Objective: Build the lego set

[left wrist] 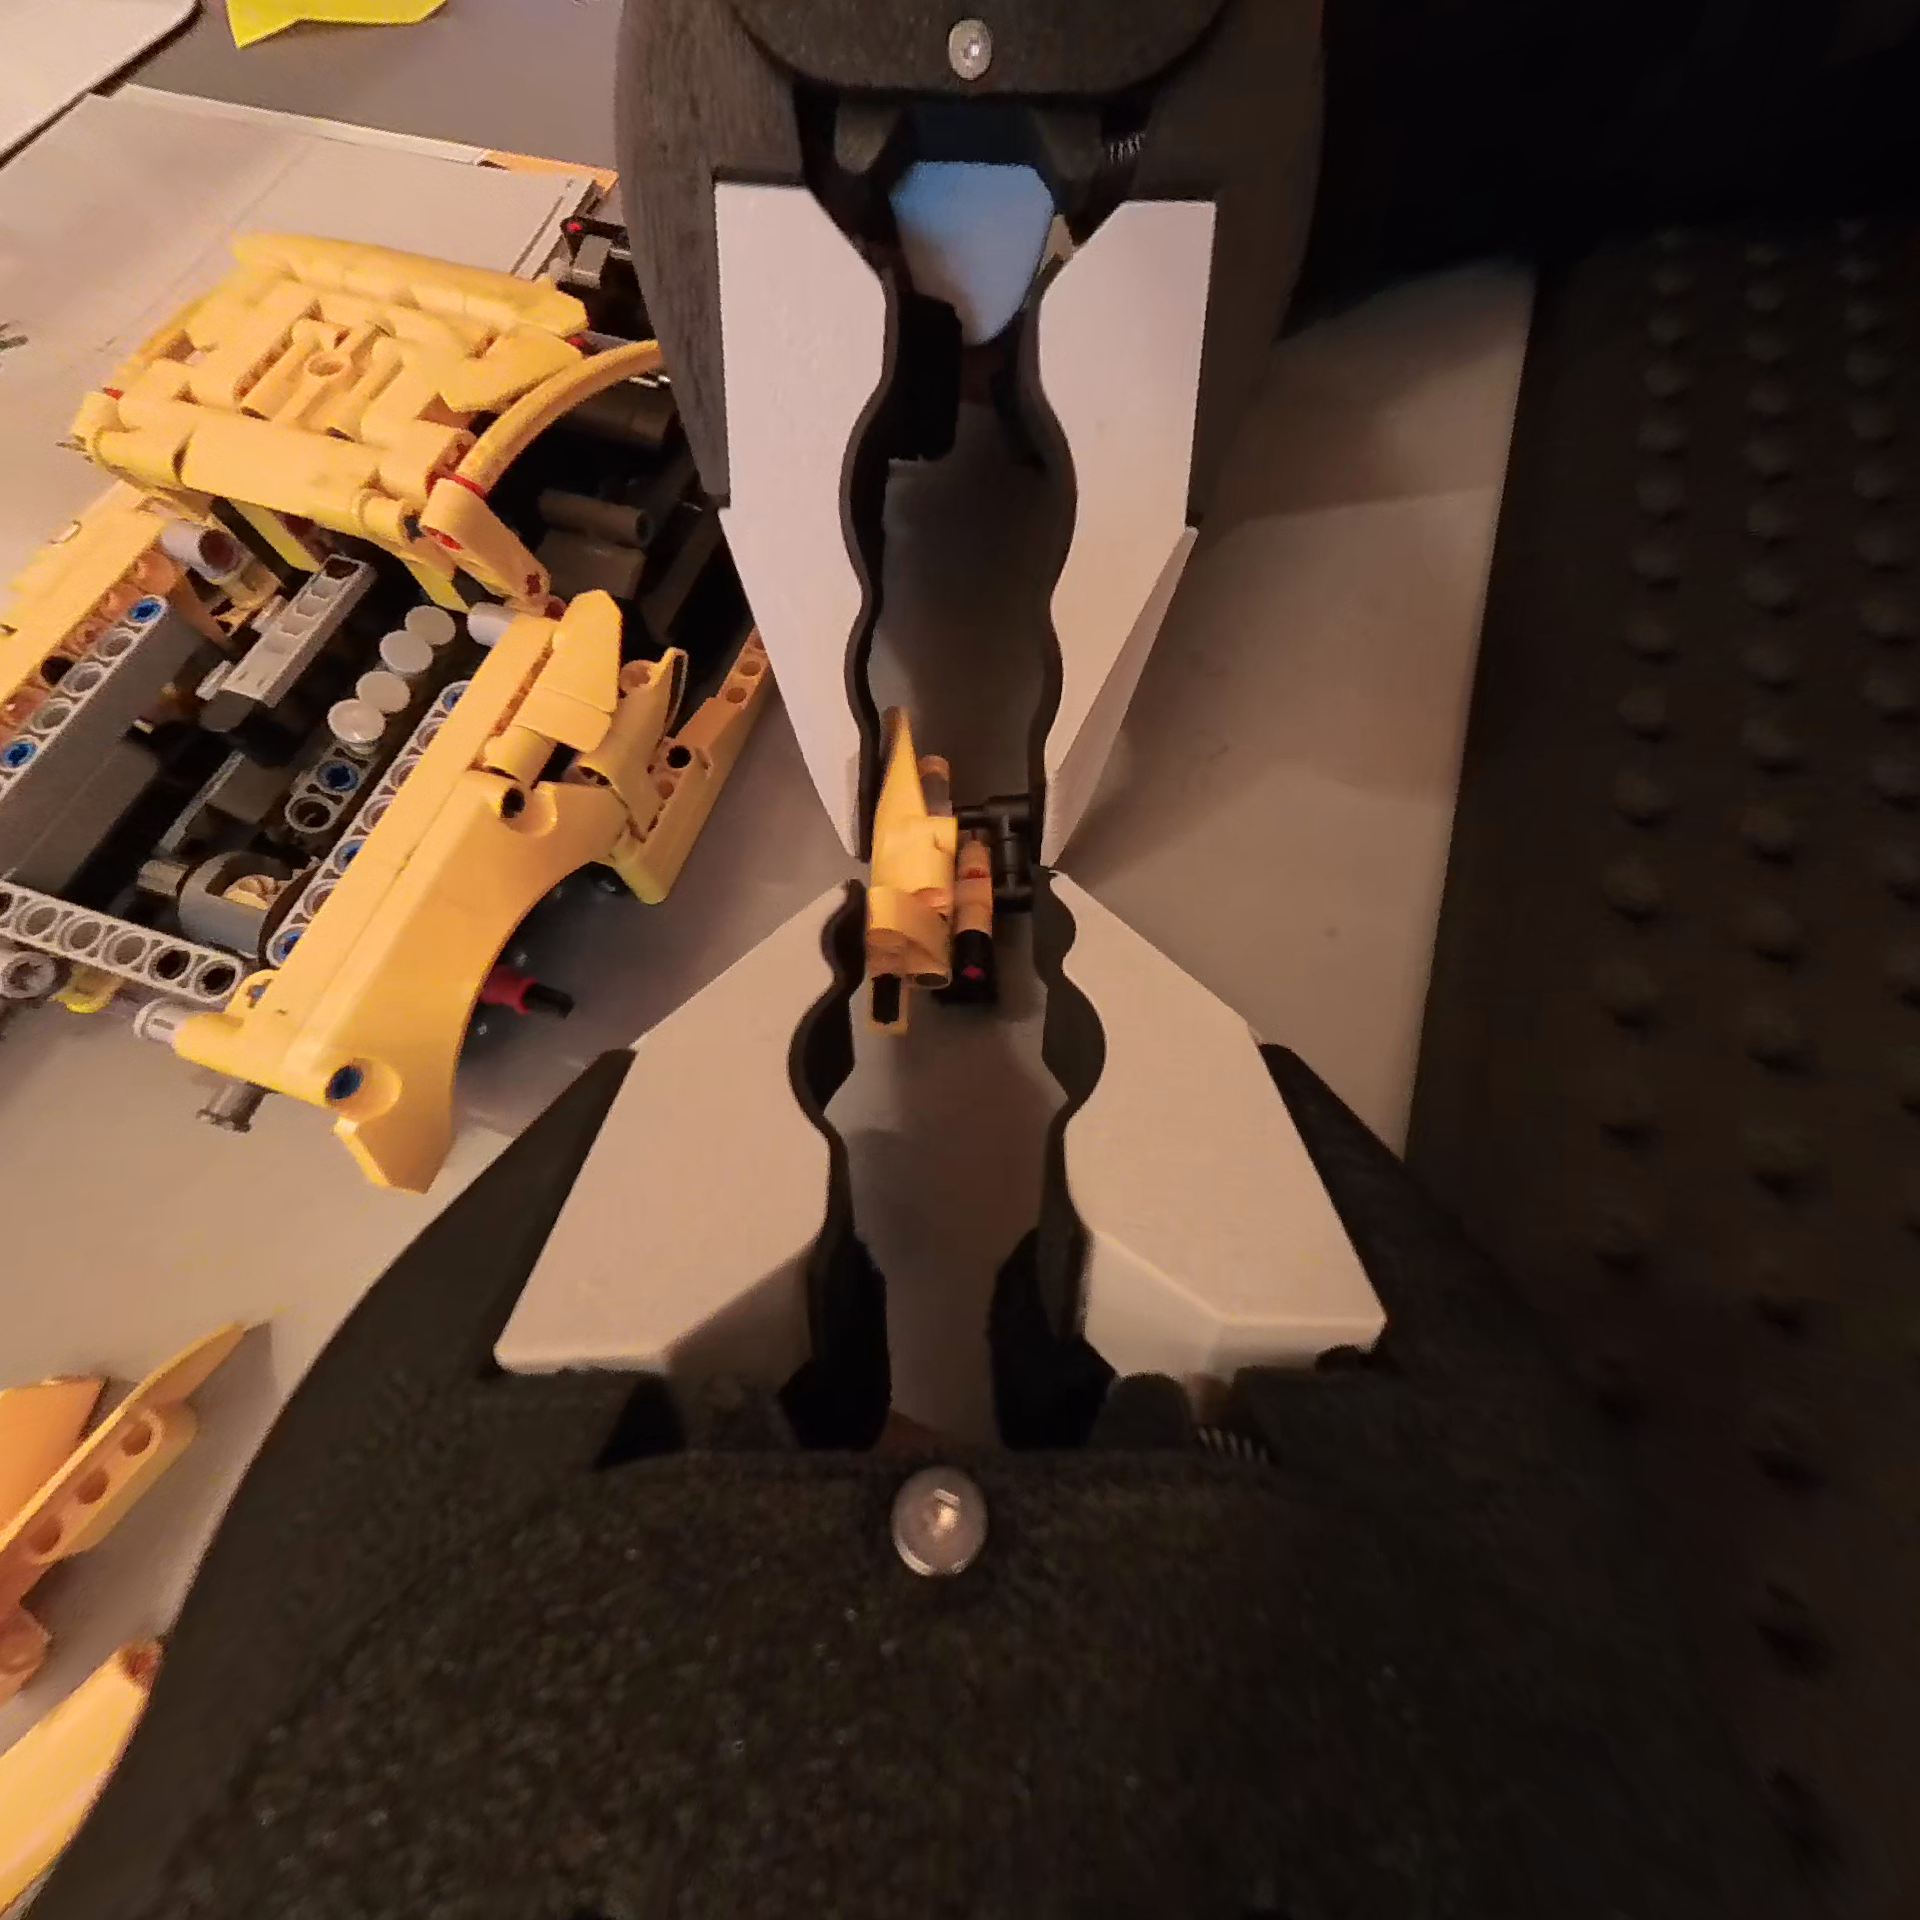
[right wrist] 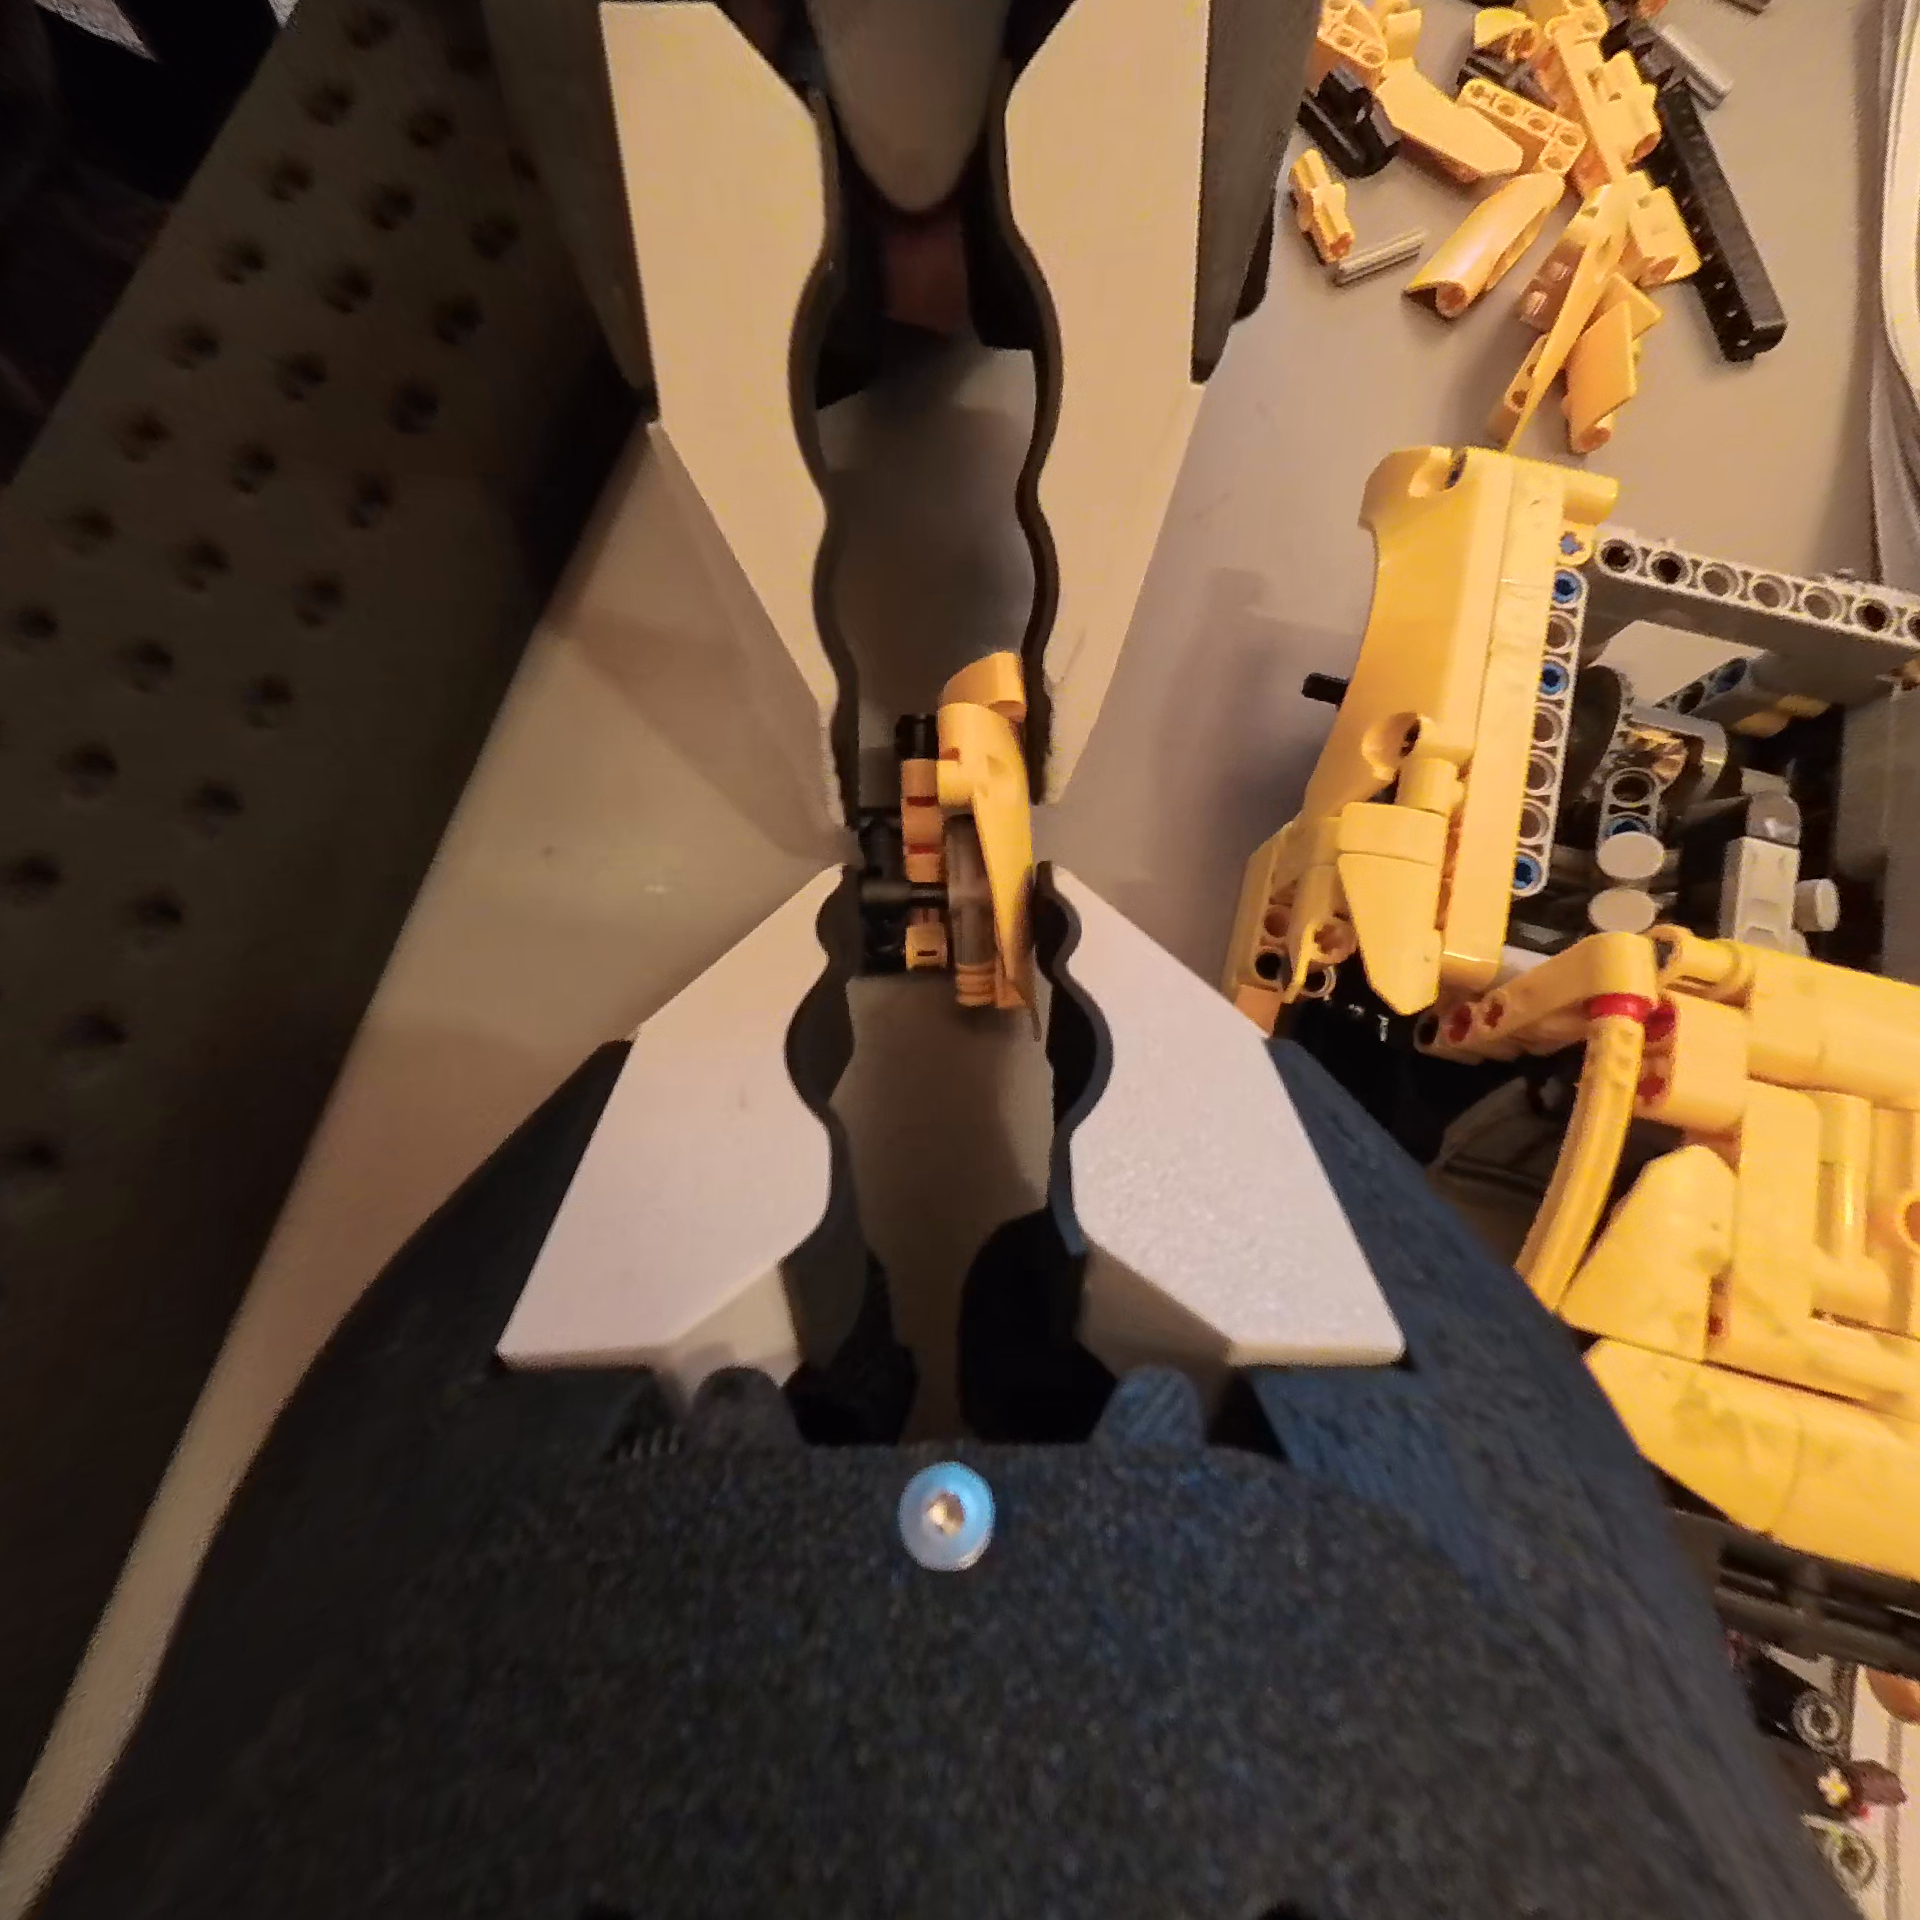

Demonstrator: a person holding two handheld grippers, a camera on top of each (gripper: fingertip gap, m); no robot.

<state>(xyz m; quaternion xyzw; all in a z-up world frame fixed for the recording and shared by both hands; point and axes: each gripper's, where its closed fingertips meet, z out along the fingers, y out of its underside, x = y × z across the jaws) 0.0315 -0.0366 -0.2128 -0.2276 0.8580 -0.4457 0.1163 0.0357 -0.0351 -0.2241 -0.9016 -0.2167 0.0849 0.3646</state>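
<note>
A small yellow and black Lego sub-assembly (left wrist: pixel 930 883) hangs above the grey table between my two grippers, which meet tip to tip. My left gripper (left wrist: pixel 951 899) is shut on its near end. My right gripper (left wrist: pixel 951 831) comes in from the top and is shut on the far end. In the right wrist view the same sub-assembly (right wrist: pixel 961 862) sits between my right gripper (right wrist: pixel 943 894) and my left gripper (right wrist: pixel 943 805). The half-built yellow Lego car (left wrist: pixel 395 748) lies on the table to the left; in the right wrist view the car (right wrist: pixel 1558 935) lies to the right.
A pile of loose yellow, black and grey parts (right wrist: pixel 1558 156) lies beyond the car. Loose yellow panels (left wrist: pixel 83 1455) lie at the near left. A paper booklet (left wrist: pixel 312 187) lies behind the car. A dark studded mat (left wrist: pixel 1714 935) runs beside the table's edge. Less than 4 cm separates the two grippers' tips.
</note>
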